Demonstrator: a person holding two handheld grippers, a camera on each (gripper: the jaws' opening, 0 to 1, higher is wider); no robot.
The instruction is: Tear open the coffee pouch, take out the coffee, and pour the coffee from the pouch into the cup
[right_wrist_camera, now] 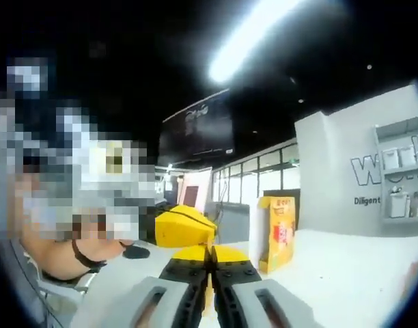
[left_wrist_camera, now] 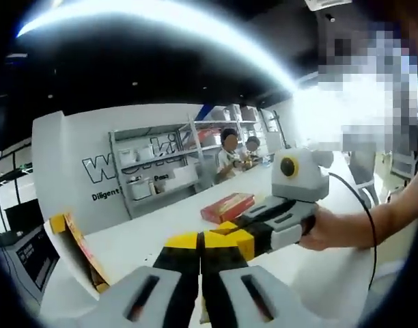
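Note:
My left gripper (left_wrist_camera: pixel 199 240) is raised above the white table (left_wrist_camera: pixel 141 242), its yellow-tipped jaws pressed together. My right gripper (left_wrist_camera: pixel 231 228) comes in from the right, held by a hand (left_wrist_camera: pixel 326 229), and its tips meet the left ones. In the right gripper view, my right gripper (right_wrist_camera: pixel 209 254) is also shut, with the left gripper's yellow jaws (right_wrist_camera: pixel 183 229) just beyond it. Between the right jaws shows a thin yellowish sliver, the coffee pouch (right_wrist_camera: pixel 207 299), mostly hidden. A pale sliver of the pouch (left_wrist_camera: pixel 203 311) sits between the left jaws.
A red box (left_wrist_camera: pixel 227 207) lies flat on the table beyond the grippers. A yellow carton (left_wrist_camera: pixel 72 242) stands open at the left; the same carton (right_wrist_camera: pixel 279 232) shows upright in the right gripper view. Shelves (left_wrist_camera: pixel 154 167) and seated people (left_wrist_camera: pixel 229 154) are at the back.

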